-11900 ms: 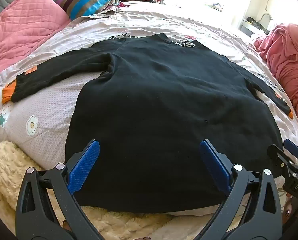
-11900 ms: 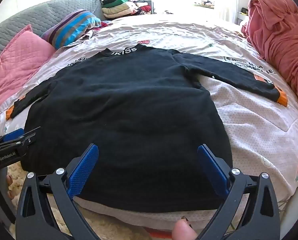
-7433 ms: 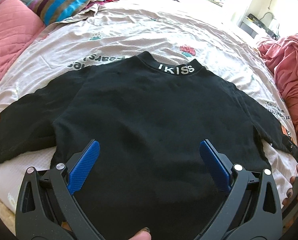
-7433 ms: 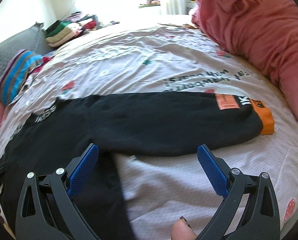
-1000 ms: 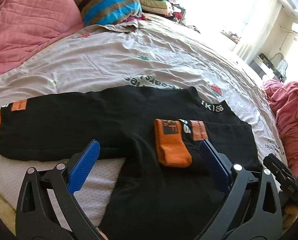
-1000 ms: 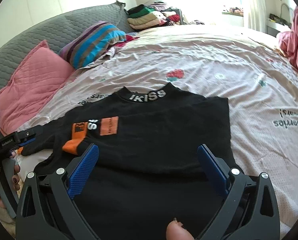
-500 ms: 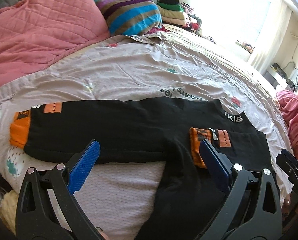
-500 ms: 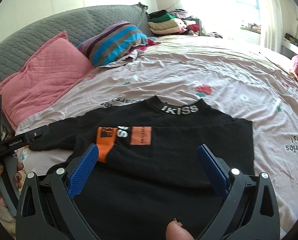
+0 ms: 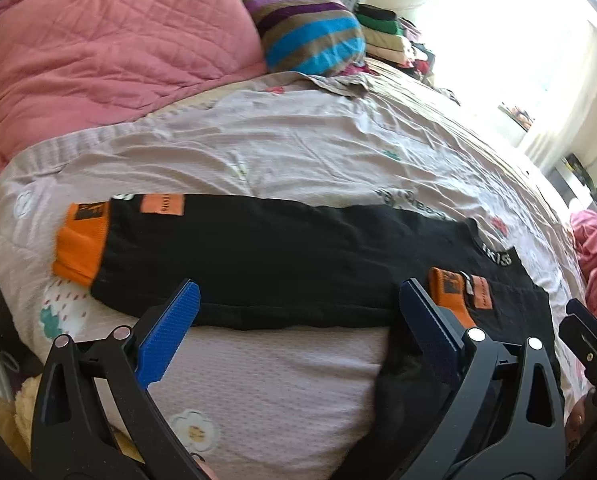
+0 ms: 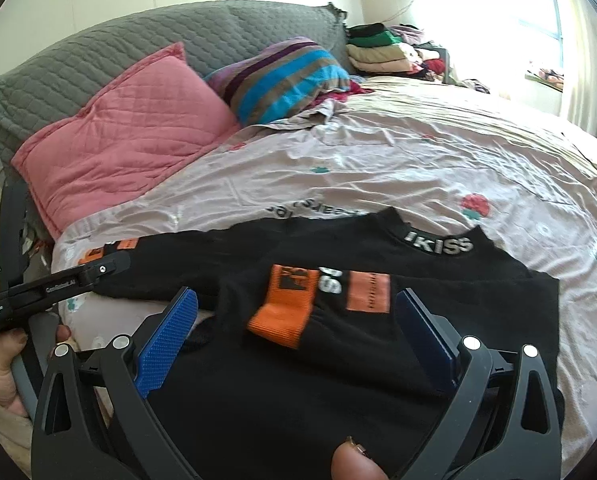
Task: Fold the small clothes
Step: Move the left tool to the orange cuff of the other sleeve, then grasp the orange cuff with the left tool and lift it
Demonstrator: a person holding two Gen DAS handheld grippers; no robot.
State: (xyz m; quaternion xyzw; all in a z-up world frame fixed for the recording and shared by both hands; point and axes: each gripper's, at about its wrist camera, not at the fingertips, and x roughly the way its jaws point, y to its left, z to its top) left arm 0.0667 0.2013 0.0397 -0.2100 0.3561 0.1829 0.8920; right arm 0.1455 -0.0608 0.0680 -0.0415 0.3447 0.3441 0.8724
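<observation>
Above the black top [image 9: 282, 264], the left gripper [image 9: 298, 320] has its jaws wide apart, holding nothing; the right gripper [image 10: 298, 328] is the same; the top lies flat on the bed [image 10: 398, 160], one sleeve [image 10: 326, 312] folded across it, the other sleeve [image 9: 234, 256] stretched out toward the pink pillow [image 9: 106, 52].

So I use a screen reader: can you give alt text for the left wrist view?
A black sweater lies on a bed, one orange-cuffed sleeve stretched out flat, the other folded onto its body. The open left gripper hovers above the sleeve.
</observation>
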